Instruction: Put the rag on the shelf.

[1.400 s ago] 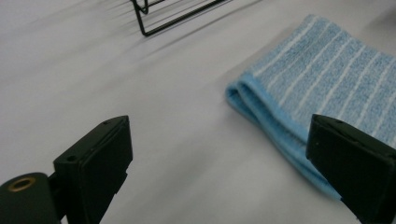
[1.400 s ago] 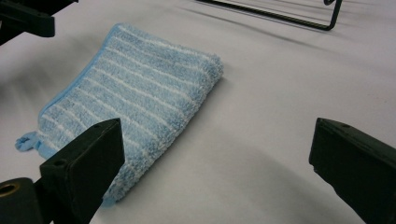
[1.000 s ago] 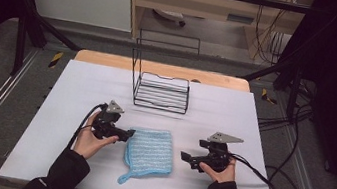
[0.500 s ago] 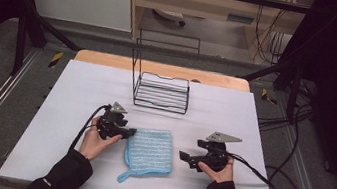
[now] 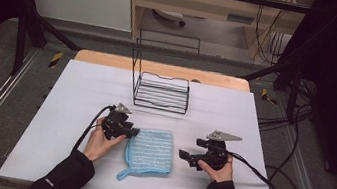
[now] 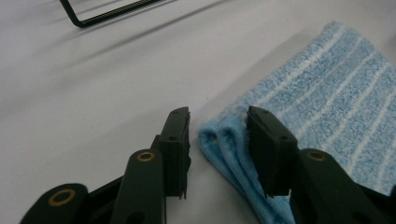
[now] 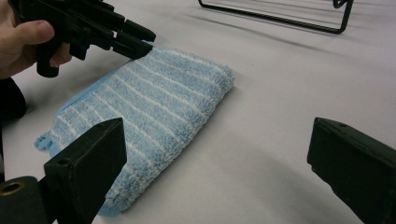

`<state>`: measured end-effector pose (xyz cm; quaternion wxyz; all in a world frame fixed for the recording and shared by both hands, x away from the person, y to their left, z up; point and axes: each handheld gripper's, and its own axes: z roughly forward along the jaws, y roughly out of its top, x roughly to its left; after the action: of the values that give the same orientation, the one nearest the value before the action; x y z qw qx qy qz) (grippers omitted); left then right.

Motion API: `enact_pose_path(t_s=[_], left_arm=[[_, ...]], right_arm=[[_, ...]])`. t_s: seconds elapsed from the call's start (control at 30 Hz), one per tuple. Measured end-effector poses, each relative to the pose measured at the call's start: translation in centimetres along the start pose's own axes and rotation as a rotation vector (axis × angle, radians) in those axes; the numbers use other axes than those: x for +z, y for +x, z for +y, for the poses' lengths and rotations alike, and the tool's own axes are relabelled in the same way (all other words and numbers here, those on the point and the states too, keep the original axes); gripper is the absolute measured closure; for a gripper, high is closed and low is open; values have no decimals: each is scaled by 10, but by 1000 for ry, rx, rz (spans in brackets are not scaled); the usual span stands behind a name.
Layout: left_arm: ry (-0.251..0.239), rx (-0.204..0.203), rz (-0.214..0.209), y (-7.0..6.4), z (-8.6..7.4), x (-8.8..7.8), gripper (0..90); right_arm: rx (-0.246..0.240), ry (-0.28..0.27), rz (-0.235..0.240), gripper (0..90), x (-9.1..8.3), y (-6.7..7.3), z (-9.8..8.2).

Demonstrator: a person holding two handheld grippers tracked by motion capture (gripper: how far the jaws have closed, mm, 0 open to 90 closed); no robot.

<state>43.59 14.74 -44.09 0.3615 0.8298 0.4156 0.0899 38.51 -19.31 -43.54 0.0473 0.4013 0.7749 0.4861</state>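
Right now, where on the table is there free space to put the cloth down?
Free: the table left of the wire rack, and the strip between cloth and right claw. Crowded: the cloth's corner at the left claw.

left gripper (image 5: 133, 132): matte black body, grey three-cornered plate on top, black cable trailing from the rear in a loop. its two jaws were flat black blocks with squared tips; brass-coloured rivets sat at the pivots of the linkage arms.
right gripper (image 5: 182, 153): same black build, grey three-cornered plate on top, black cable running off the rear. jaws were broad black blocks; one brass-ringed pivot showed on its linkage.
person: black long sleeves on both forearms, a small pale marking on the left sleeve.
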Motion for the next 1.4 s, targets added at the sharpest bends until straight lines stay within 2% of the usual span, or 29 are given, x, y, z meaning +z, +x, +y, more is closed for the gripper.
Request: enact_pose_path(t_s=[0.13, 0.3, 0.4, 0.57, 0.67, 0.77, 0.87, 1.0, 1.1, 1.27, 1.4], left_arm=[[12, 1, -8, -1, 1, 3, 621], [25, -27, -12, -2, 2, 4, 646], [31, -30, -17, -2, 2, 3, 672], [40, -7, -11, -6, 3, 3, 740], [44, 7, 1, -8, 3, 3, 761], [46, 17, 14, -10, 3, 3, 768], [44, 21, 15, -10, 3, 4, 771], [44, 20, 5, -8, 3, 3, 771], [41, 24, 2, -8, 3, 3, 771], [37, 16, -8, -6, 2, 4, 770], [38, 28, -8, -6, 2, 3, 770]], right_arm=[[-4, 4, 2, 53, 1, 0, 1], [-8, 5, 4, 53, 2, 1, 3], [-7, 8, 1, 47, 4, 1, 5], [7, -21, -5, 29, 8, -1, 11], [-4, -17, -34, 19, 13, 1, 20], [-11, -8, -44, 35, 21, 5, 30], [-24, 0, -46, 93, 33, 7, 39], [-6, 28, -56, 182, 52, 8, 45], [22, 38, -58, 265, 63, 4, 43], [10, 116, -87, 383, 73, 2, 35], [13, 135, -93, 483, 76, 1, 30]])
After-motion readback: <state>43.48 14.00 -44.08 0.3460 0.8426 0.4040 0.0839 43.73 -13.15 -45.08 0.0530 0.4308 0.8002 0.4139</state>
